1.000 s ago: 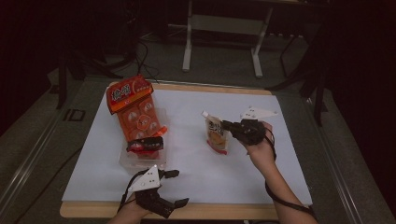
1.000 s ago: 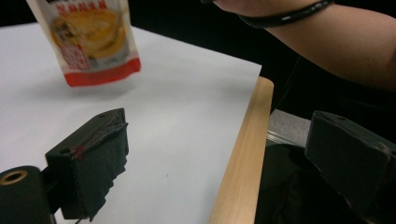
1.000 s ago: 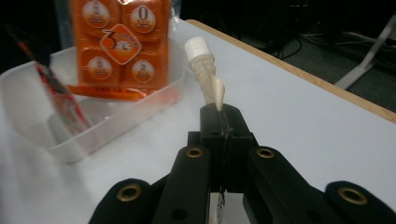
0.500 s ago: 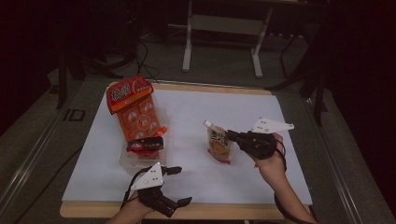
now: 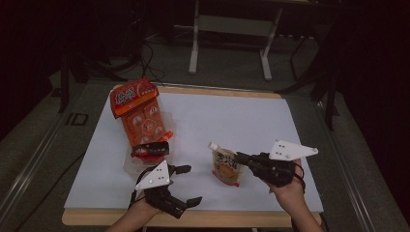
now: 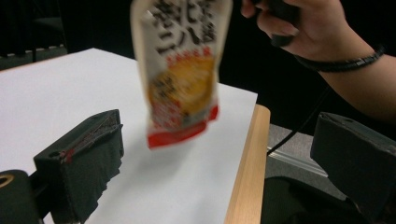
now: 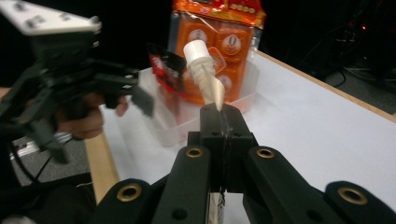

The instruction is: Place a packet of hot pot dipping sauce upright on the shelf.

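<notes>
The right gripper (image 5: 240, 157) has its 2 fingers (image 7: 219, 122) clamped on the upper edge of a spouted pouch (image 5: 226, 166), just below its white cap (image 7: 197, 50). In the high view the pouch hangs from those fingers above the white table (image 5: 251, 121), its cap pointing away from the right hand (image 5: 286, 189) and its red bottom edge nearest the person.

The left gripper (image 5: 186, 183) has its 2 fingers (image 6: 84, 163) spread wide with nothing between them. In the left gripper view the pouch is beyond those fingers, apart from both and closer to the left-hand one, with the table's wooden edge running between them.

Past the left fingers sits a clear tray (image 5: 167, 126) holding an orange pack (image 5: 140, 108) and a small red packet (image 5: 151, 150), well apart from the right fingers.
</notes>
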A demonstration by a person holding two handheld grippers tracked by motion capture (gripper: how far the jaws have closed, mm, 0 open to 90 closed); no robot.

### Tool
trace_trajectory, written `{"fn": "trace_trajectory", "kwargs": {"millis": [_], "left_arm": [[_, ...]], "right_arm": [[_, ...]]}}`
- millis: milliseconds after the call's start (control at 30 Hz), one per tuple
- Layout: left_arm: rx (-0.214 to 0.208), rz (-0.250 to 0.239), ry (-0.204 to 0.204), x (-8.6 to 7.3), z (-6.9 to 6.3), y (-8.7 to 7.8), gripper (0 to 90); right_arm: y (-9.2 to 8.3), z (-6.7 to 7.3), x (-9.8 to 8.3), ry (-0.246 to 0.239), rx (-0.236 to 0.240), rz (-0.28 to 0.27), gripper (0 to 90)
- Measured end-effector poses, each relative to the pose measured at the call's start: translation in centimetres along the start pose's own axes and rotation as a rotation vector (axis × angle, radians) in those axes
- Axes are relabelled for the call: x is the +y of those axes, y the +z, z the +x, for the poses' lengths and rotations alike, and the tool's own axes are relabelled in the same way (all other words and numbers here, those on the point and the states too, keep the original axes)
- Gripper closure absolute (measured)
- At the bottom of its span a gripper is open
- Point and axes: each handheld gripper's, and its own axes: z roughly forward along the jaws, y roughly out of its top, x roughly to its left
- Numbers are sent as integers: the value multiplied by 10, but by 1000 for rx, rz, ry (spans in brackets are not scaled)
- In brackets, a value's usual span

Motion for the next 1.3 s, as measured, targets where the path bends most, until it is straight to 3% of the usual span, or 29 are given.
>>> {"fn": "trace_trajectory", "kwargs": {"millis": [233, 367, 533, 567, 600, 667, 700, 767, 867, 1000, 1100, 1300], "left_arm": [[-5, -20, 10, 13, 1, 4, 42], [21, -44, 13, 19, 1, 3, 42], [6, -45, 34, 27, -1, 4, 43], [-15, -41, 61, 30, -3, 6, 43], [-15, -41, 61, 30, -3, 6, 47], [-22, -26, 78, 34, -5, 8, 136], [-48, -31, 78, 35, -4, 8, 160], [-53, -32, 84, 37, -5, 9, 193], [-75, -47, 113, 39, -6, 9, 335], [-109, -43, 124, 41, -7, 9, 525], [-114, -19, 144, 42, -8, 11, 614], [-95, 11, 133, 42, -6, 12, 760]], "right_arm": [[-10, 21, 2, -15, 59, -28, 898], [-12, 30, 3, -27, 90, -36, 898], [-11, 37, 2, -26, 119, -31, 898], [-9, 40, 2, -31, 131, -28, 898], [-9, 40, 2, -31, 131, -28, 898], [-8, 43, 2, -34, 151, -28, 898], [-7, 44, 2, -40, 149, -25, 898], [-6, 46, 3, -45, 156, -21, 898], [-5, 48, 3, -54, 154, -17, 898], [-4, 48, 2, -51, 163, -17, 898], [-2, 48, 1, -52, 165, -13, 898], [0, 48, 0, -49, 168, -5, 897]]}}
